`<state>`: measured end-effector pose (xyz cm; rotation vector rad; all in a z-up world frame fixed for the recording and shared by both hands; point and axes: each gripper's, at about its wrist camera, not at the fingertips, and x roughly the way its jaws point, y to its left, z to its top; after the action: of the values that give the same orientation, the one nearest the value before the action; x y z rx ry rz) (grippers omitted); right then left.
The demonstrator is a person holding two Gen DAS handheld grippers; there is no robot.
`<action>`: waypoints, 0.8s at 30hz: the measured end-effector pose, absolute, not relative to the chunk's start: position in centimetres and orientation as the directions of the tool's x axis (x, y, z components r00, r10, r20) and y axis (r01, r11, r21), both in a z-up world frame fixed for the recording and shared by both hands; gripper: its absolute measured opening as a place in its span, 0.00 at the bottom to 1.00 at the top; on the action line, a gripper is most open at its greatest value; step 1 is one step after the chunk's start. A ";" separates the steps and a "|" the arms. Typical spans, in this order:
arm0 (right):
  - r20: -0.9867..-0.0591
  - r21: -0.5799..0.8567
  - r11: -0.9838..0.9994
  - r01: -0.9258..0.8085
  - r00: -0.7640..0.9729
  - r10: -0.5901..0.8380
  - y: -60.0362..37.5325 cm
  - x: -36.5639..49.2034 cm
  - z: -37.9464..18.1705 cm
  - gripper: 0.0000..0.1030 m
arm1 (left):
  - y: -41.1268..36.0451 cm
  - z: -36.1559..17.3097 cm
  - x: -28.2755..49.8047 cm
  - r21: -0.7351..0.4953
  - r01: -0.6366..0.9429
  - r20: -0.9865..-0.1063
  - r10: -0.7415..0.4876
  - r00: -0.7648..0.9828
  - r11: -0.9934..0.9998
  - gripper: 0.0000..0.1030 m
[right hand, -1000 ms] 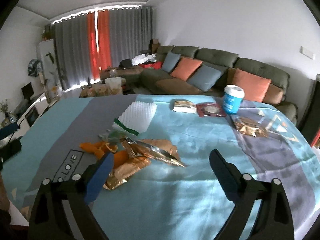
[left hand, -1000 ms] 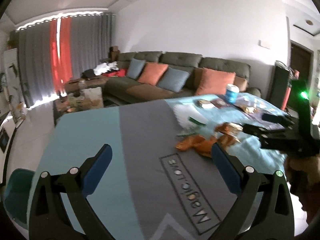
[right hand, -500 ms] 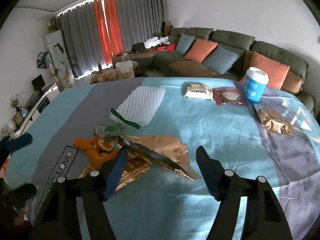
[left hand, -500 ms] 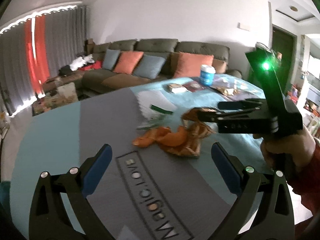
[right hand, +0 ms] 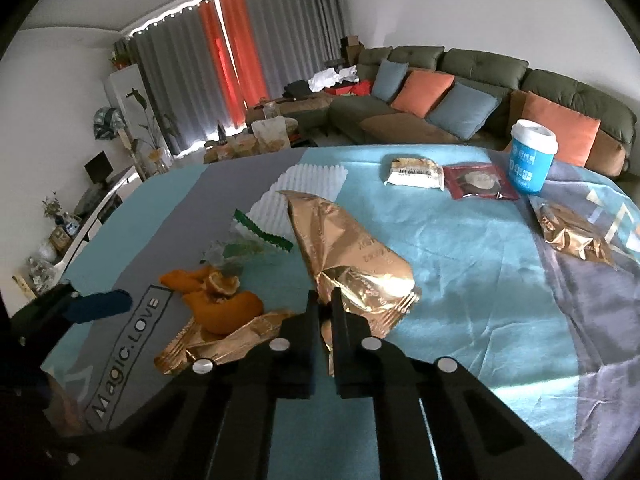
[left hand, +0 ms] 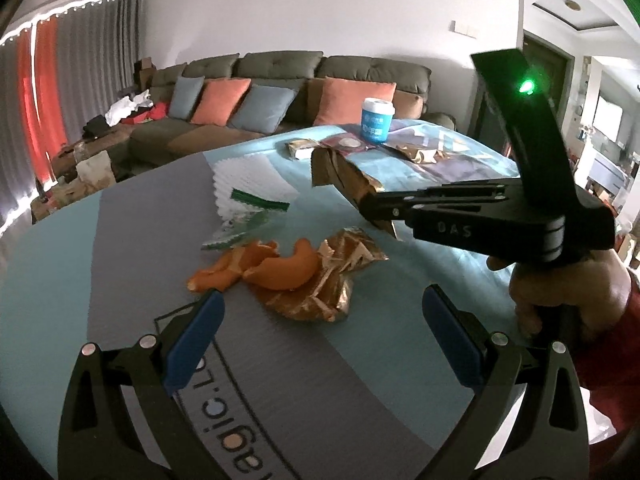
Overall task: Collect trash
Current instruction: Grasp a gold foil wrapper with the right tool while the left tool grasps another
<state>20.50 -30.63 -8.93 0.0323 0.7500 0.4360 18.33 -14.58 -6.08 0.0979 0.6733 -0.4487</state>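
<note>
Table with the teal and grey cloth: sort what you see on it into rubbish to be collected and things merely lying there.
Rubbish to collect:
- gold wrapper, gripped by the right tool
- crumpled gold wrapper
- orange peel
- clear torn packet

Probably just lying there:
- blue cup
- sealed snack packet
- dark red packet
- white foam sheet
- sofa

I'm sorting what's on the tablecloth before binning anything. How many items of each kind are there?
Gold foil wrappers: 3
Orange peel pile: 1
Clear green-edged wrapper: 1
White ridged foam sheet: 1
White sealed snack pack: 1
Dark red packet: 1
Blue lidded cup: 1
Total: 9
</note>
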 end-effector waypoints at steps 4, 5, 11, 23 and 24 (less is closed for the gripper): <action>-0.635 0.198 0.909 -0.368 0.658 0.405 -31.4 20.1 -8.5 0.02 | -15.1 -6.6 19.0 -0.070 0.435 -0.646 -0.373 0.666 0.898 0.95; -0.630 0.205 0.908 -0.366 0.661 0.408 -31.5 20.0 -8.4 0.02 | -15.2 -6.7 19.2 -0.075 0.433 -0.651 -0.373 0.661 0.898 0.95; -0.607 0.236 0.902 -0.361 0.670 0.427 -32.2 19.1 -8.0 0.02 | -15.2 -7.9 21.0 -0.119 0.402 -0.707 -0.362 0.608 0.908 0.73; -0.594 0.257 0.898 -0.356 0.675 0.438 -32.7 18.6 -8.0 0.02 | -14.1 -9.3 22.5 -0.174 0.361 -0.740 -0.364 0.566 0.916 0.45; -0.594 0.257 0.898 -0.356 0.675 0.438 -32.7 18.5 -7.9 0.02 | -14.2 -9.3 22.4 -0.175 0.358 -0.738 -0.363 0.569 0.917 0.45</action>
<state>18.48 -32.68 -7.94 0.1235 0.6990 0.4477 22.37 -14.20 -9.33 -0.0063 0.8673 -0.4231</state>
